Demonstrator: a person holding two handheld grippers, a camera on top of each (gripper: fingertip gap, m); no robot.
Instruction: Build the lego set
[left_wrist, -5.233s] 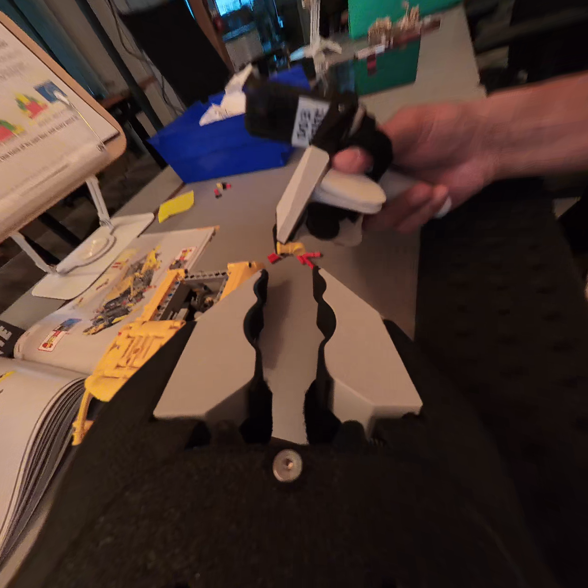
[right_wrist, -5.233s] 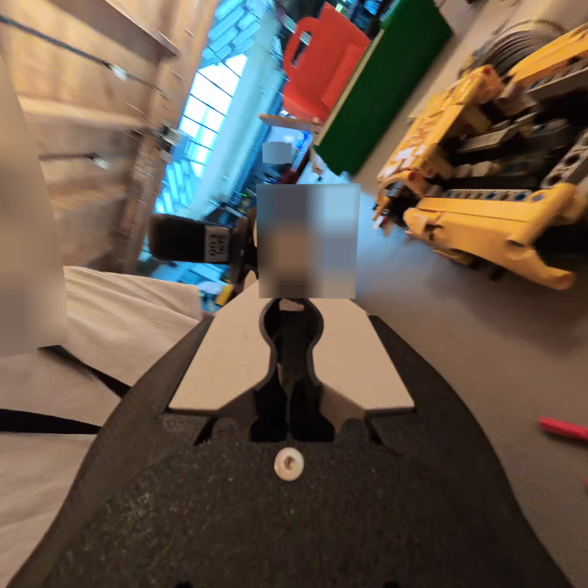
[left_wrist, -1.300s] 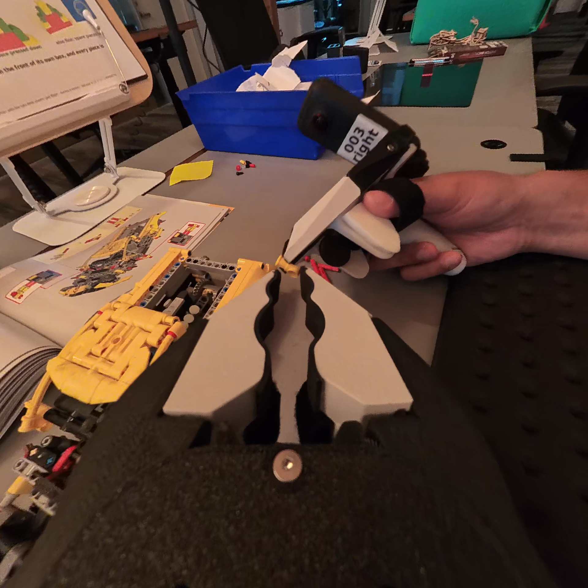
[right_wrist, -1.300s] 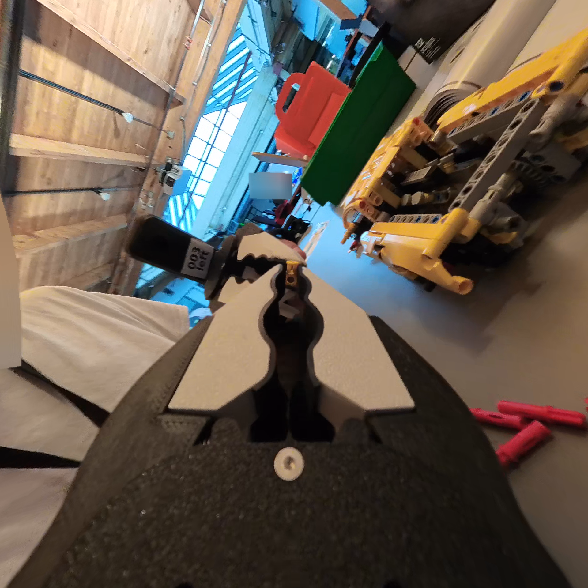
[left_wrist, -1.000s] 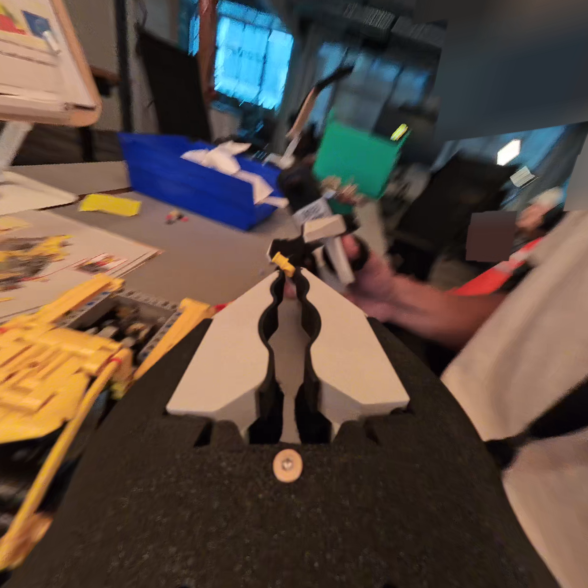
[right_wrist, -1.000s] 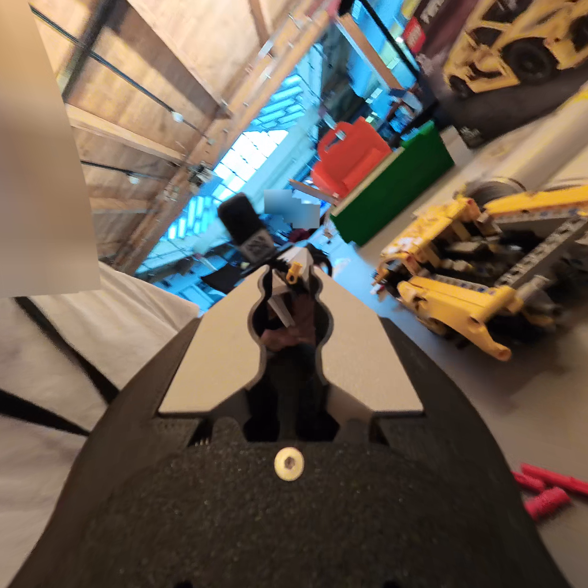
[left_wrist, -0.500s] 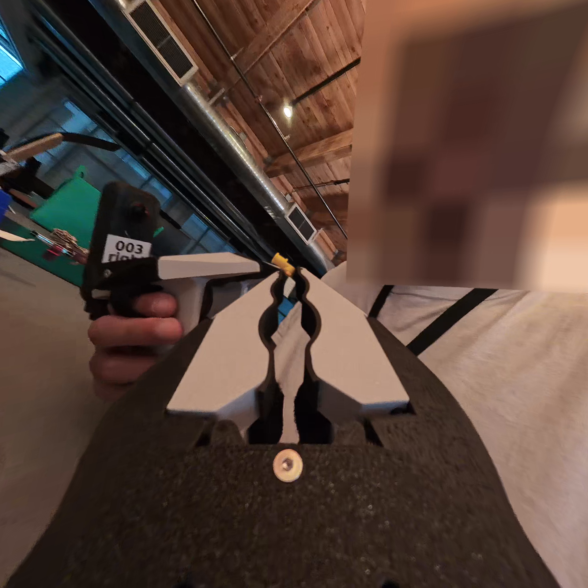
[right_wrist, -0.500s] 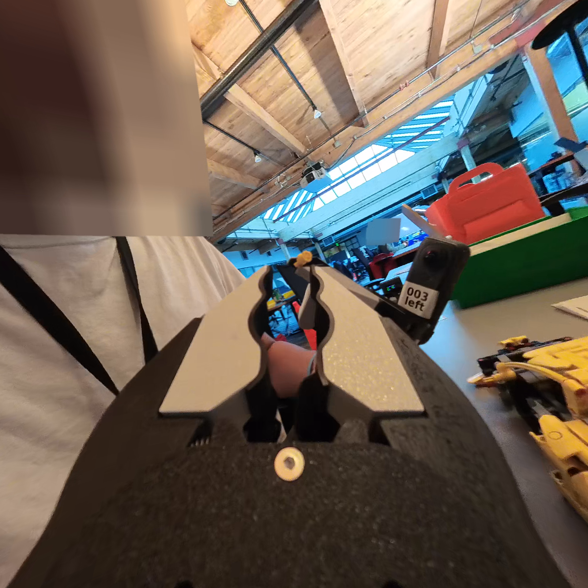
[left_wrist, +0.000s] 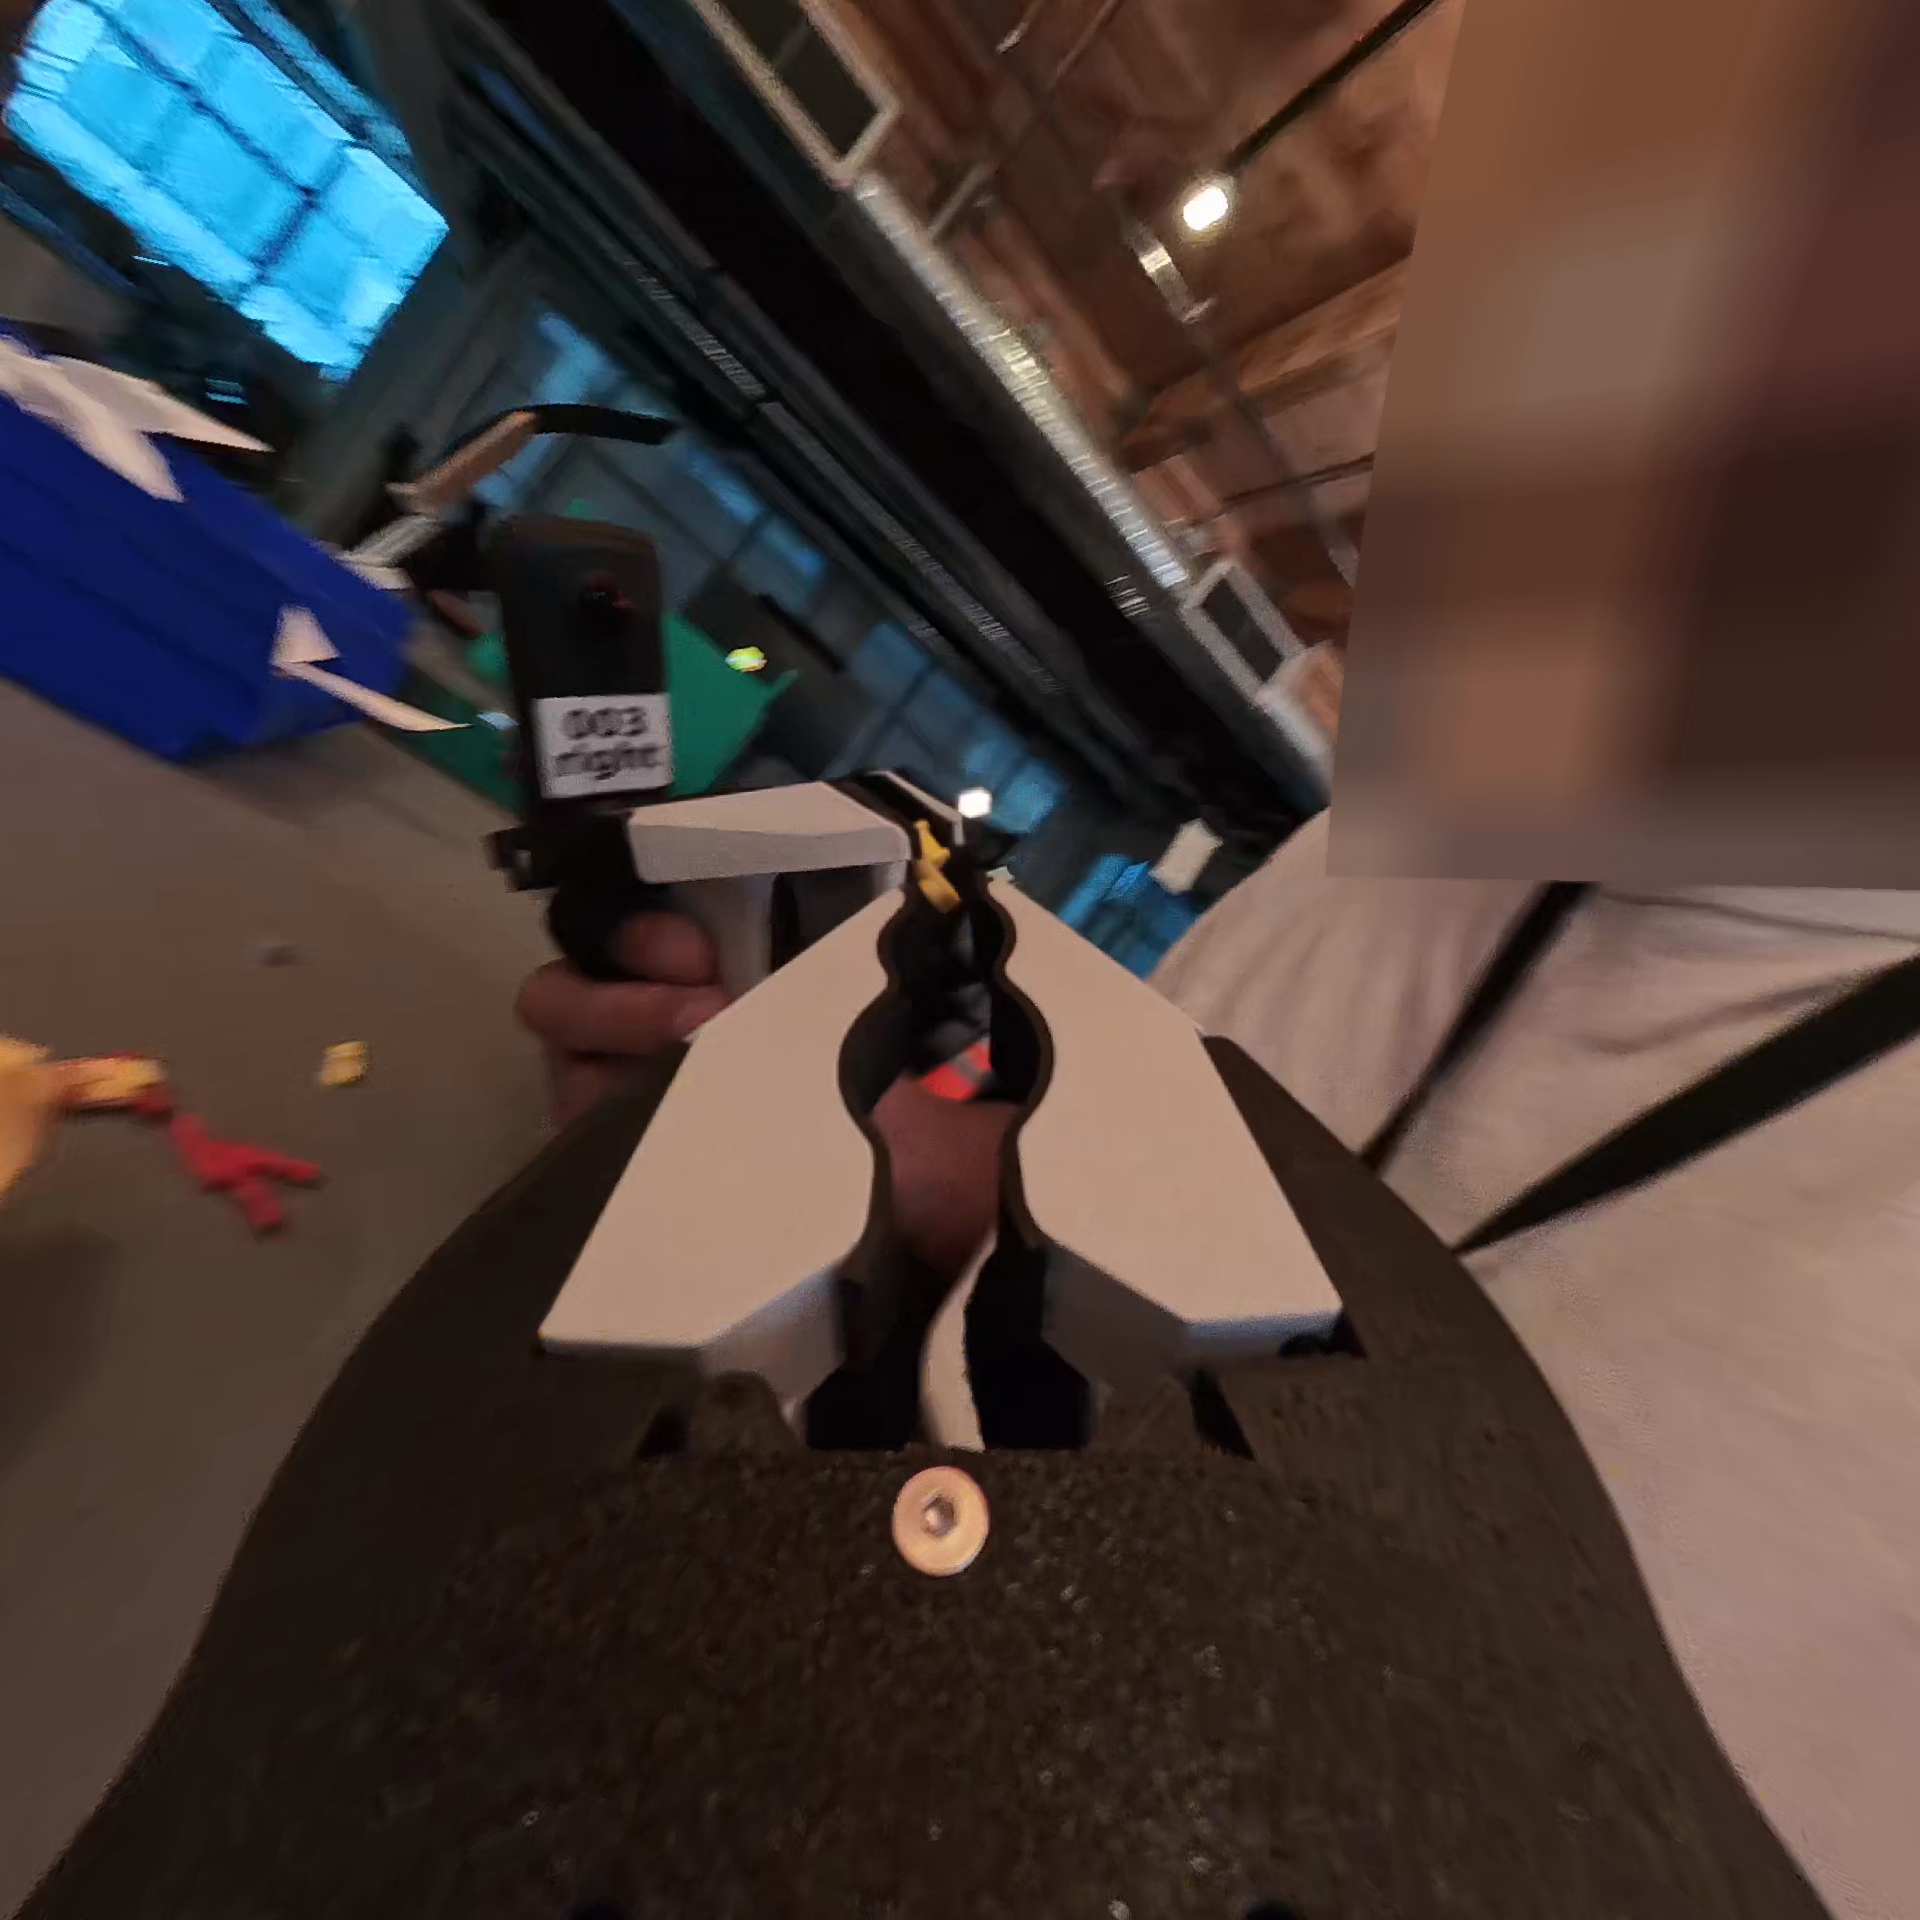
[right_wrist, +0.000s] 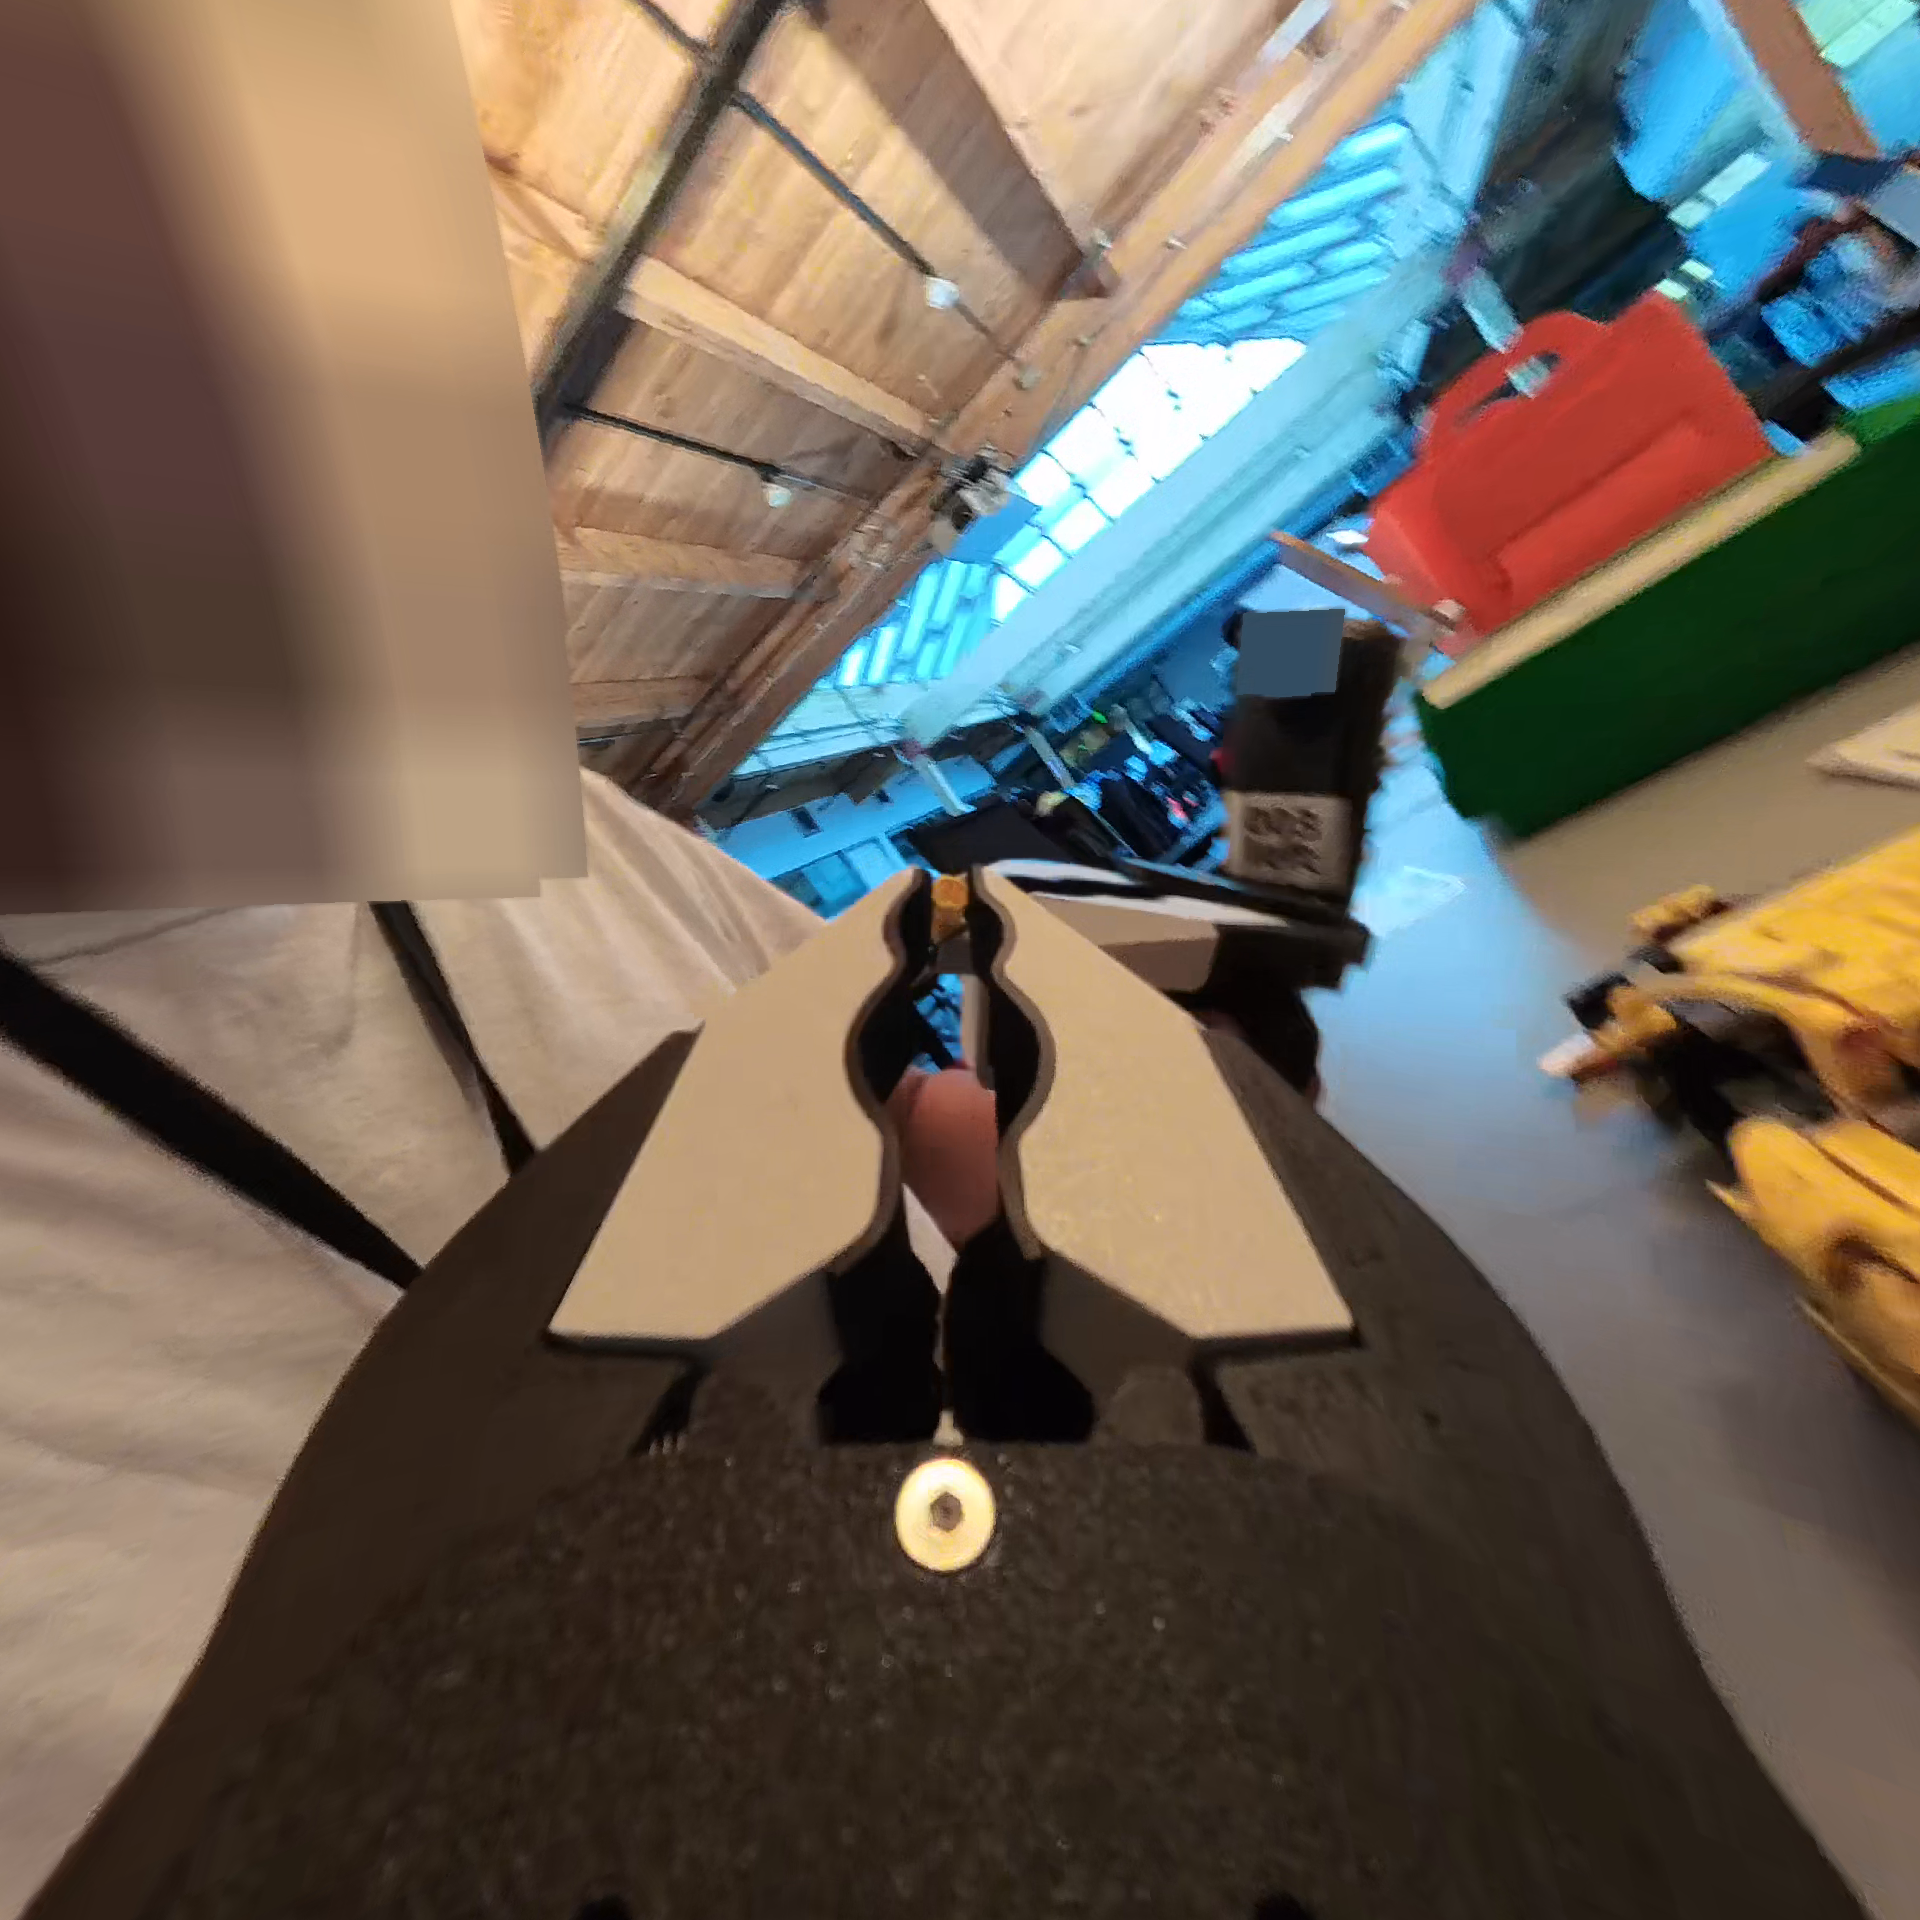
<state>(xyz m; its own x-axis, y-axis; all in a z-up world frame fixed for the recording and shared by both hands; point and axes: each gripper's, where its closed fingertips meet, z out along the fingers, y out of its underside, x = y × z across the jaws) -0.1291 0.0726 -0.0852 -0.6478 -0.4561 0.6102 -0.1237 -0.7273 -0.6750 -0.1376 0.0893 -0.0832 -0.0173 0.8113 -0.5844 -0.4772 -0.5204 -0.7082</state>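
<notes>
Above the table (left_wrist: 208, 914), near the person's chest, we found the small yellow piece (left_wrist: 935, 881) pinched narrowly at the tips of both left gripper (left_wrist: 948, 894) and right gripper (right_wrist: 948, 891); we judged that uneven release during handover could drop it.

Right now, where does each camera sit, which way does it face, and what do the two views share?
Left wrist view: on the left gripper, tilted up toward ceiling and torso; shows its own fingers, the right gripper, a hand.
Right wrist view: on the right gripper, facing the person's shirt, the left gripper and the yellow lego model beyond.
Shared: the small yellow piece where both sets of tips meet.
</notes>
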